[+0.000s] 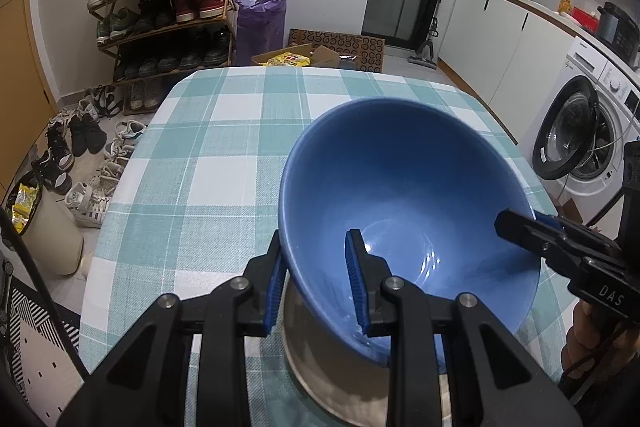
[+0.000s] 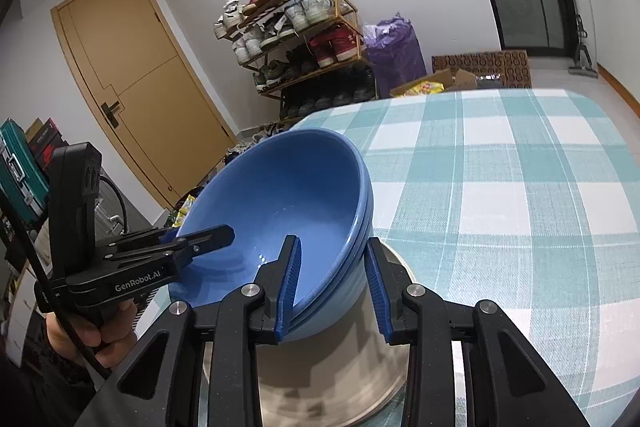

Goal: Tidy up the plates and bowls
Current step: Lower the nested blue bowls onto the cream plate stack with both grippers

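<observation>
A table draped in a teal-and-white checked cloth [image 1: 224, 163] fills most of both views. Near its close edge sits a round metal plate [image 2: 336, 375], silvery and shallow. Above that plate hangs a stack of glossy blue ceramic bowls [image 2: 276, 211], nested one in another and tilted, with ridged outer walls visible in the right wrist view; whether the stack's base touches the plate cannot be told. The left gripper [image 1: 316, 287], black with blue ribbed pads, is clamped narrow over the stack's rim, one finger inside and one outside. The right gripper [image 2: 334, 287] pinches the opposite rim the same way. A person's hand [image 2: 92, 335] grasps the left gripper's handle at the lower left of the right wrist view.
</observation>
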